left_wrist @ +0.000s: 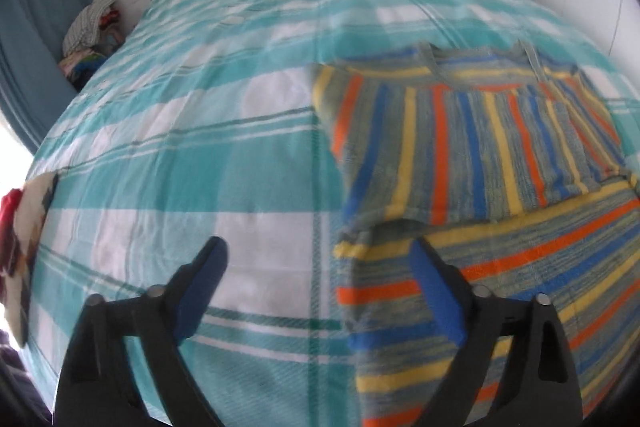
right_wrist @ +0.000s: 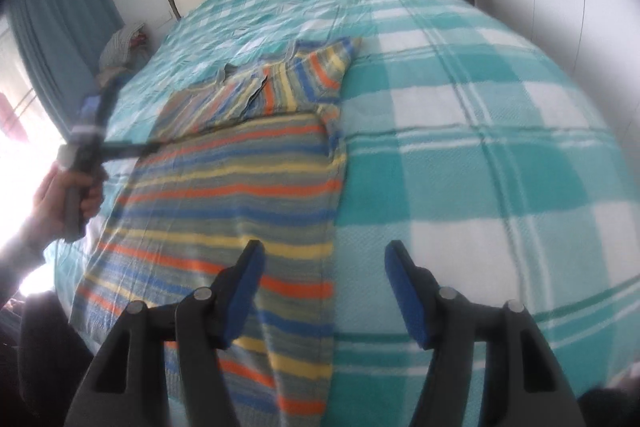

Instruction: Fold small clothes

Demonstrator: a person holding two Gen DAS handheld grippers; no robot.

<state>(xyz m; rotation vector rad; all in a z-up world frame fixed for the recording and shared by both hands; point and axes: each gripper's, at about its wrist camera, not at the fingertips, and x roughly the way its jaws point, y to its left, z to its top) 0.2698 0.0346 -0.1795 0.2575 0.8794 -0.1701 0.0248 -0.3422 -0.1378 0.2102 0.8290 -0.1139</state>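
A striped garment [right_wrist: 224,187] is seen lying flat on the bed [right_wrist: 480,131], its upper part already folded across toward the middle; the fold appears part-done, though blur softens the edges. The next move is judged to call for a grasp at the lower hem, so that it can be brought up toward the collar. The left gripper [left_wrist: 320,259] is held spread wide and empty, pointed downward over the garment's left edge; the right gripper [right_wrist: 324,263] is parted too, nothing between its pads, straddling the right edge; a hand [right_wrist: 60,195] is seen gripping the left handle.
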